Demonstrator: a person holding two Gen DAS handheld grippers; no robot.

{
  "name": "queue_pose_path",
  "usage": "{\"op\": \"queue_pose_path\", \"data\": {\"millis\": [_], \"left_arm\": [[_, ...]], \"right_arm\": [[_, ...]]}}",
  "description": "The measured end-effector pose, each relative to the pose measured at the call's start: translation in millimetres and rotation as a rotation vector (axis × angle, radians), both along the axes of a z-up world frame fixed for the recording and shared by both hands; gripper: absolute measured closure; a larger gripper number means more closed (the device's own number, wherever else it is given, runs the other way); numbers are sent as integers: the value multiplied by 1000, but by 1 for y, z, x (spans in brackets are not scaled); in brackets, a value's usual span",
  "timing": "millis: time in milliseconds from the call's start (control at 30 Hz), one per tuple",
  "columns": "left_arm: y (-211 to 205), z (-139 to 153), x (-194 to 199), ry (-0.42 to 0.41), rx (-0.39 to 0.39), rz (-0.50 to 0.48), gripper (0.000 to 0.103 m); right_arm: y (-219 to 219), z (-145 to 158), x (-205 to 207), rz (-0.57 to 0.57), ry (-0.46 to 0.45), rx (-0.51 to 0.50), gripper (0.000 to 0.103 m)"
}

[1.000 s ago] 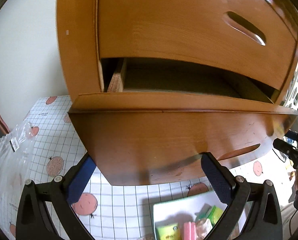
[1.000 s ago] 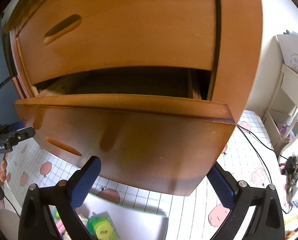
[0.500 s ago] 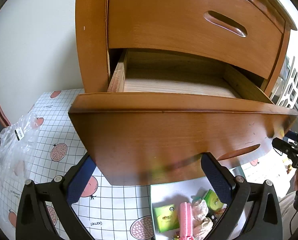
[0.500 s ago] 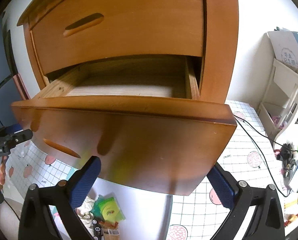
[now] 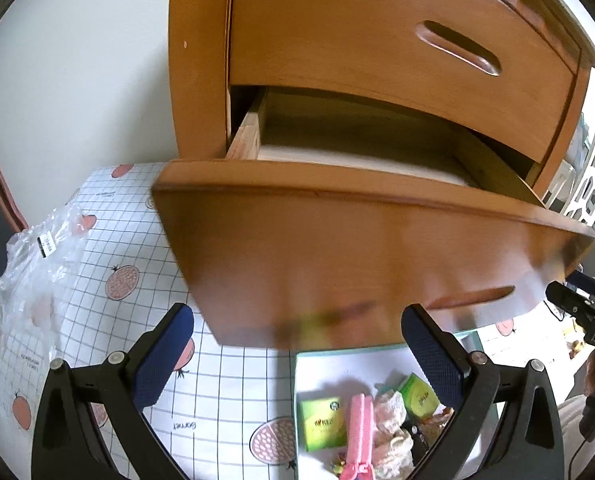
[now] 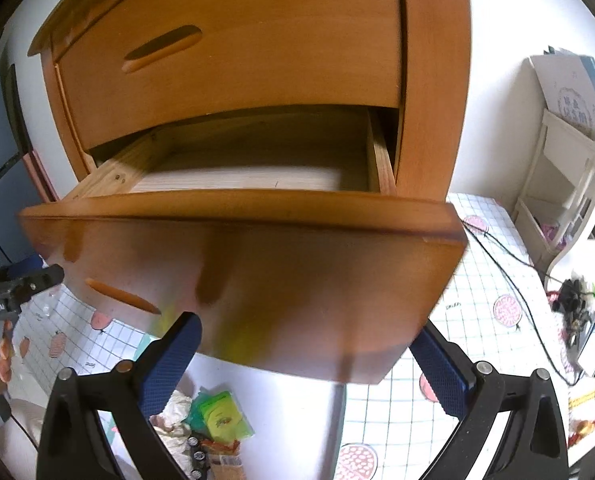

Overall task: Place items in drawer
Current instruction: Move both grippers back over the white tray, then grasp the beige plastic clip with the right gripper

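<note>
A brown wooden cabinet has its lower drawer (image 5: 361, 248) (image 6: 257, 276) pulled out; its pale inside bottom (image 6: 241, 180) shows nothing in it. Below the drawer front a white tray (image 5: 349, 364) holds small items: a green box (image 5: 322, 424), a pink clip-like piece (image 5: 359, 428), a second green packet (image 5: 419, 394) and a crumpled pale wrapper (image 5: 389, 412). The green packet (image 6: 221, 416) shows again in the right wrist view. My left gripper (image 5: 297, 344) stands open in front of the drawer front, with nothing between its fingers. My right gripper (image 6: 305, 356) is open too, just under the drawer's lower edge.
The upper drawer (image 5: 397, 40) is closed. A checked cloth with pink fruit prints (image 5: 129, 264) covers the table. A crumpled clear plastic bag (image 5: 33, 272) lies at the left. A black cable (image 6: 509, 276) runs across the cloth at the right, near a white shelf (image 6: 565, 184).
Both grippers have drawn back and lifted, and the lower drawer now stands further out. More of its inside and of the tray below has come into view.
</note>
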State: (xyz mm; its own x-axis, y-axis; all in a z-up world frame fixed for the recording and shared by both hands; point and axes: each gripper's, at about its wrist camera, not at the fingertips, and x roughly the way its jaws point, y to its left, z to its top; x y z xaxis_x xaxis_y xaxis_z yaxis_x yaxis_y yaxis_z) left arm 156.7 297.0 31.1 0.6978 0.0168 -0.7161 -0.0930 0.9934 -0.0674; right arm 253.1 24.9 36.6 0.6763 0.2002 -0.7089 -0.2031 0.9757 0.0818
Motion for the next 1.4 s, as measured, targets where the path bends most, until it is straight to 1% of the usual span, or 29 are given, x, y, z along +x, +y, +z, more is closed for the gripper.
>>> {"op": "queue_pose_path", "data": {"millis": [200, 300, 367, 467, 533, 600, 700, 767, 900, 1067, 1167, 1267, 1300, 1367, 1400], "left_arm": [[-22, 11, -42, -43, -48, 17, 0], [-40, 13, -62, -52, -59, 21, 0], [-49, 13, -73, -54, -69, 19, 0], [-62, 9, -86, -27, -59, 37, 0], [-66, 3, -94, -8, -75, 44, 0], [-69, -5, -99, 11, -85, 42, 0], [-76, -23, -104, 55, -64, 39, 0], [-79, -37, -102, 94, -57, 38, 0], [-81, -69, -100, 180, -119, 54, 0], [-94, -106, -105, 300, -159, 52, 1], [-95, -121, -106, 341, -198, 65, 3], [-96, -130, -106, 364, -203, 75, 3], [-97, -133, -106, 370, -201, 78, 4], [-97, -138, -104, 390, -199, 91, 11], [-96, -141, -104, 407, -197, 104, 16]], "right_arm": [[-6, 19, -28, -7, -27, 19, 0], [-6, 28, -50, 7, -45, 22, 0], [-5, 33, -68, 19, -75, 21, 0], [-3, 38, -93, 40, -96, 53, 0], [-2, 38, -108, 37, -101, 60, 0], [-2, 34, -117, 35, -87, 66, 0], [0, 21, -129, 37, -59, 51, 0], [1, 6, -132, 37, -33, 47, 0], [1, -26, -129, 28, 52, 52, 0], [2, -70, -124, 12, 158, 52, 0], [0, -92, -120, 5, 214, 71, 0], [-7, -108, -117, -15, 258, 99, 0], [-9, -112, -116, -22, 270, 107, 0], [-13, -119, -115, -32, 291, 127, 0], [-13, -122, -115, -34, 299, 135, 0]]}}
